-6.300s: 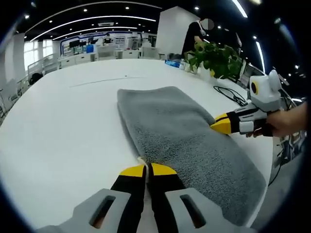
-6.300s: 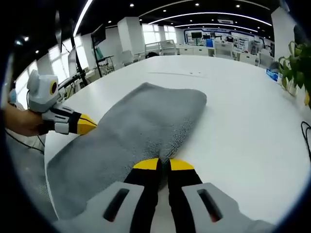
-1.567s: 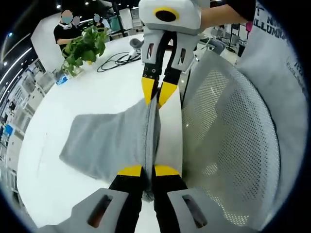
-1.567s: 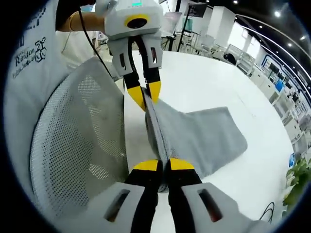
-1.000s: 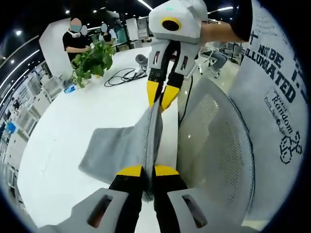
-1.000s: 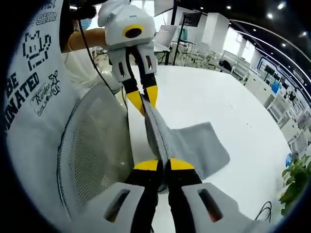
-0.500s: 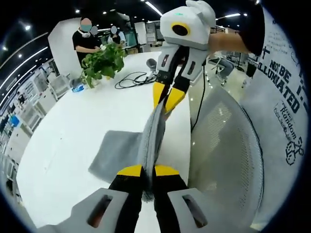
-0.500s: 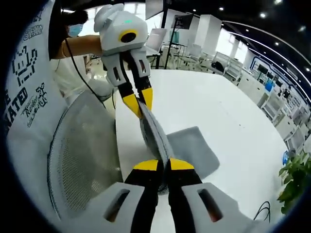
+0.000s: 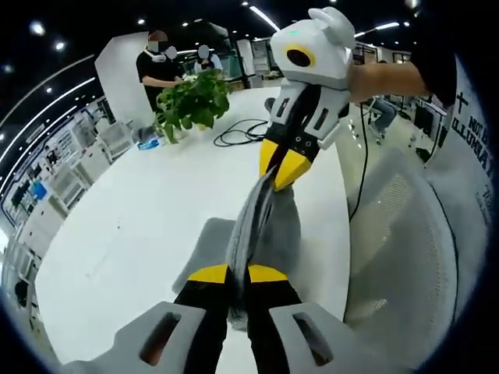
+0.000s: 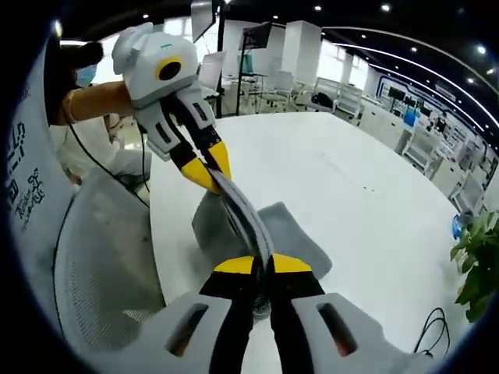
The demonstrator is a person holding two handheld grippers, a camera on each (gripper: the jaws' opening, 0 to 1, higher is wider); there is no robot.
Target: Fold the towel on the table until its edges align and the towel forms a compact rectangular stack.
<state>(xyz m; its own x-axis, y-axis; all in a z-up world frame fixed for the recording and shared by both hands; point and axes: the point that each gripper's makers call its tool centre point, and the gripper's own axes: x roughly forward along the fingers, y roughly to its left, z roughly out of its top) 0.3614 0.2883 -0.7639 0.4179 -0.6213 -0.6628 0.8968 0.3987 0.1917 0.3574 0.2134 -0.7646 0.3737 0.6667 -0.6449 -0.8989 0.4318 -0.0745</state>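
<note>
my left tool (image 9: 238, 274) and right tool (image 10: 261, 265) each clamp an edge of the grey towel (image 9: 253, 222), lifted taut over the white bench (image 9: 140, 226) (soft, limp; best gripped at corners).

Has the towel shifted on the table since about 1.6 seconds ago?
Yes. The towel, shut in both tools, has been drawn toward the near table edge: far less of it lies spread on the tabletop.
</note>
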